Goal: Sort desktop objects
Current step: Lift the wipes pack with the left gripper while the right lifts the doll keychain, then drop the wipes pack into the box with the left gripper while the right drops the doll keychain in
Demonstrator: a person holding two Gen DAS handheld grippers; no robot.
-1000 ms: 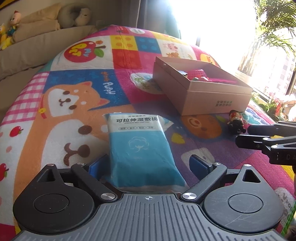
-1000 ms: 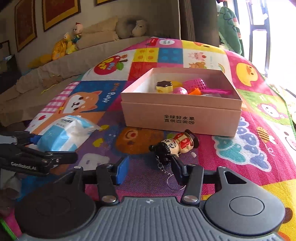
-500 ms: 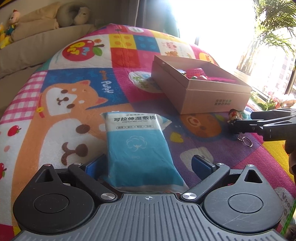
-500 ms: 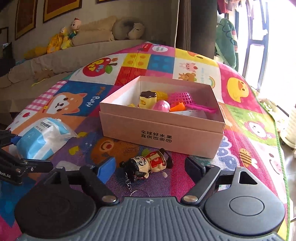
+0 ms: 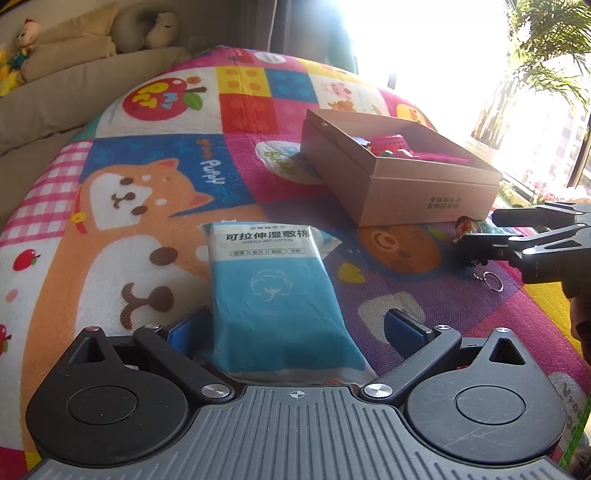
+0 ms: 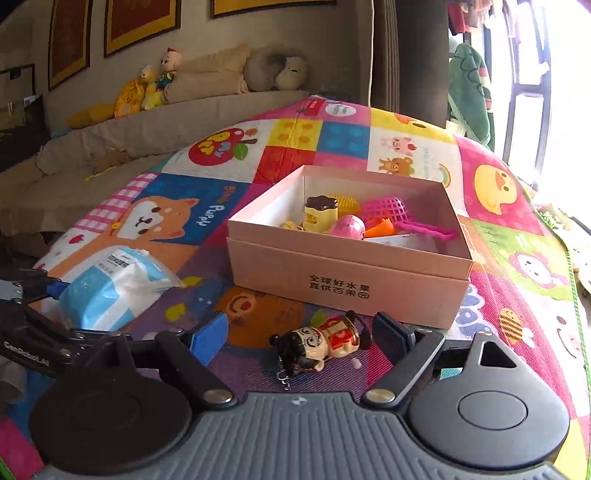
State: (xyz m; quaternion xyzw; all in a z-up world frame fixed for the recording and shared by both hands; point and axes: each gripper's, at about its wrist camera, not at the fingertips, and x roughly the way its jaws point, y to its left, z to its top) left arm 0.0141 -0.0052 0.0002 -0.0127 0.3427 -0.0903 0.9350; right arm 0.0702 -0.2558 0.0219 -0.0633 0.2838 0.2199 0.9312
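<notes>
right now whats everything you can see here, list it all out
wipes pack: one, blue and white, flat on the mat between the left fingers
doll keychain: one, black hair, red body, lying on the mat between the right fingers, in front of the box
box: one, tan cardboard, open, mid mat
toys in the box: several, yellow, pink, orange
play mat: one, many-coloured cartoon squares
soft toys: a few, yellow and beige, on the couch behind
picture frames: several, gold edged, on the wall
left gripper: fingers open, not pressing the pack
right gripper: fingers open, just been widening
</notes>
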